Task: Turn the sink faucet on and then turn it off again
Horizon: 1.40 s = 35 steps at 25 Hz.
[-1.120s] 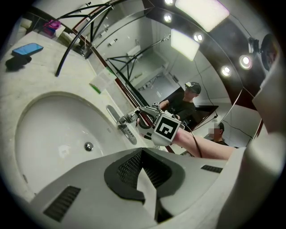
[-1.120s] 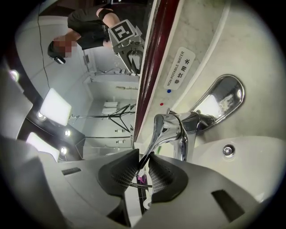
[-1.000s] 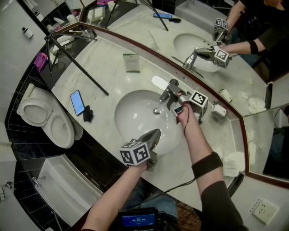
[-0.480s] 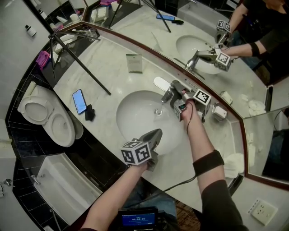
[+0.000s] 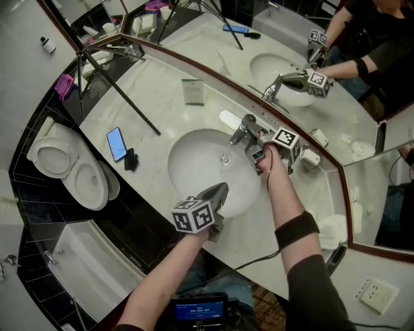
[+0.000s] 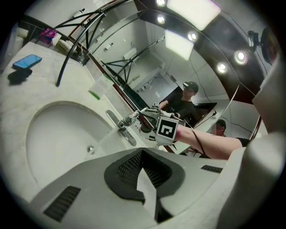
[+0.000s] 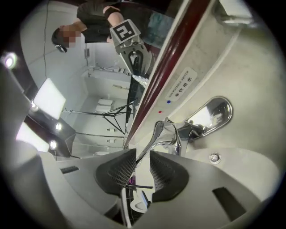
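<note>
Right gripper view | R gripper [image 7: 143,157] jaws just opening | faucet lever [image 7: 155,133] btwn

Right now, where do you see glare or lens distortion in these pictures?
Head view: even light, sharp, but the countertop looks bowed. Left gripper view: the ceiling lights blow out white. Right gripper view: strong fisheye; the faucet chrome shines.

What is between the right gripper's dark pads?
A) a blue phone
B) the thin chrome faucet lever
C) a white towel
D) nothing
B: the thin chrome faucet lever runs through the gap of the right gripper, whose jaws have just been opening.
</note>
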Available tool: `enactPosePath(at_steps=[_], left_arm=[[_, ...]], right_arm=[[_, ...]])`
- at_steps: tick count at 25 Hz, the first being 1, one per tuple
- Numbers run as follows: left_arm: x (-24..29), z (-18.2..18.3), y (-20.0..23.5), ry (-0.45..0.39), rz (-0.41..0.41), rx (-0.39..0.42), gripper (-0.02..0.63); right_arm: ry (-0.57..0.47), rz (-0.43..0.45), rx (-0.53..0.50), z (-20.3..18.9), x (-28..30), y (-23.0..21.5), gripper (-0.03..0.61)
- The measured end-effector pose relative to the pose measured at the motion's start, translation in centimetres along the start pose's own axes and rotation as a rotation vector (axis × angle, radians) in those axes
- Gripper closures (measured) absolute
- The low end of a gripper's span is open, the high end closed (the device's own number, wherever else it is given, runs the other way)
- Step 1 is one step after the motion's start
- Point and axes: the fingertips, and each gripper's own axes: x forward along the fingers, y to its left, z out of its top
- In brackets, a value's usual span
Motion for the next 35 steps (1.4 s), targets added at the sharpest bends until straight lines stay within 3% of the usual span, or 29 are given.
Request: enactPosePath(at_steps=[4, 7, 15, 18, 24, 35], left_arm=[[-0.9, -0.1, -0.4, -0.007, 0.004, 0.006, 0.614], [-1.6, -0.5, -1.1, -0.002, -0.001, 0.014, 0.614], [-3.5, -2.3, -2.7, 0.016, -0.017, 0.024, 0.614], [-4.5, -2.7, -3.1, 0.018, -0.022, 0.024, 0.614], [-6.1, -2.9, -2.9, 0.006, -0.017, 0.012, 0.614], [-8.4, -3.7, -2.7, -0.007, 0.008, 0.016, 0.614]], right_arm=[[0.007, -0.031, -0.097, 0.1, -3.1, -0.6, 0.537], [-0.024, 0.007, -0.112, 0.1, -5.5, 0.1, 0.571], [-0.083, 0.033, -0.203, -1.1, -14.4, -0.3, 0.578], [-0.112, 0.019, -0.175, -1.7, -18.4, -1.7, 0.578], [-0.248, 0.068, -0.003, -1.6, -27.1, -4.4, 0.578], [-0.435, 0.106, 0.124, -3.0, -39.2, -9.9, 0.578]])
